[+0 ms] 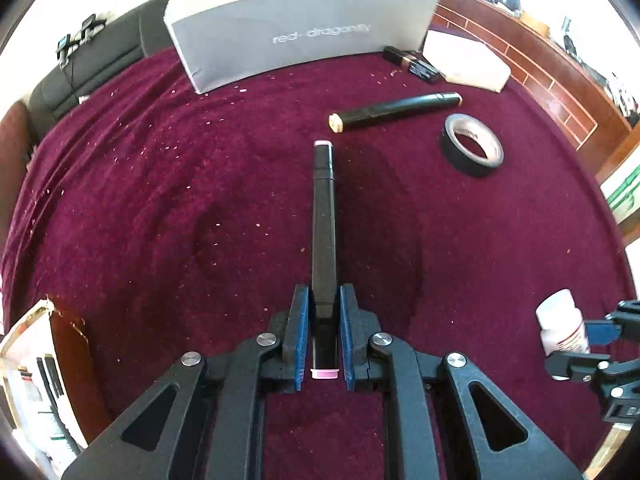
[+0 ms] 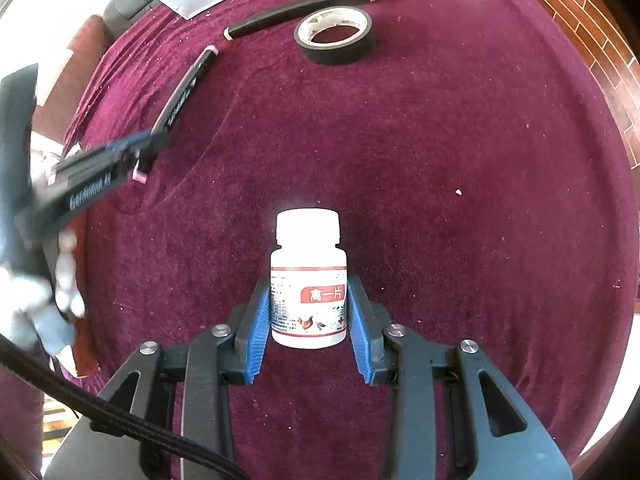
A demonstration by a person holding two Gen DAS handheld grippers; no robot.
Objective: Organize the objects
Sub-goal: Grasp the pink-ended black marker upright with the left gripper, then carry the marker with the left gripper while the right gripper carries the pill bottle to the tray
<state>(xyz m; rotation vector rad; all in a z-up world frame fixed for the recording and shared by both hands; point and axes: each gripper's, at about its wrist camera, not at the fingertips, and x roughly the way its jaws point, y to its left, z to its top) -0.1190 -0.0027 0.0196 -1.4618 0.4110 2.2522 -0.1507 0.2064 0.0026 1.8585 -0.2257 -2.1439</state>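
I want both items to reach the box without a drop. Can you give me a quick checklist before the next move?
1. Left claw shut on the black marker: ok.
2. Marker gripped near its pink end, long part sticking out ahead, so it may swing: not ok.
3. Right claw shut on the white bottle: ok.
4. Bottle upright, cap on: ok.
5. Grey box open at the top: cannot tell.
6. Tape roll and second marker lie between claws and box: not ok.

Left gripper (image 1: 324, 332) clamped on black marker (image 1: 323, 236), pink caps both ends. Beyond marker tip: second marker (image 1: 394, 111), tape roll (image 1: 472, 145) to right, grey box (image 1: 296, 36) farther back.
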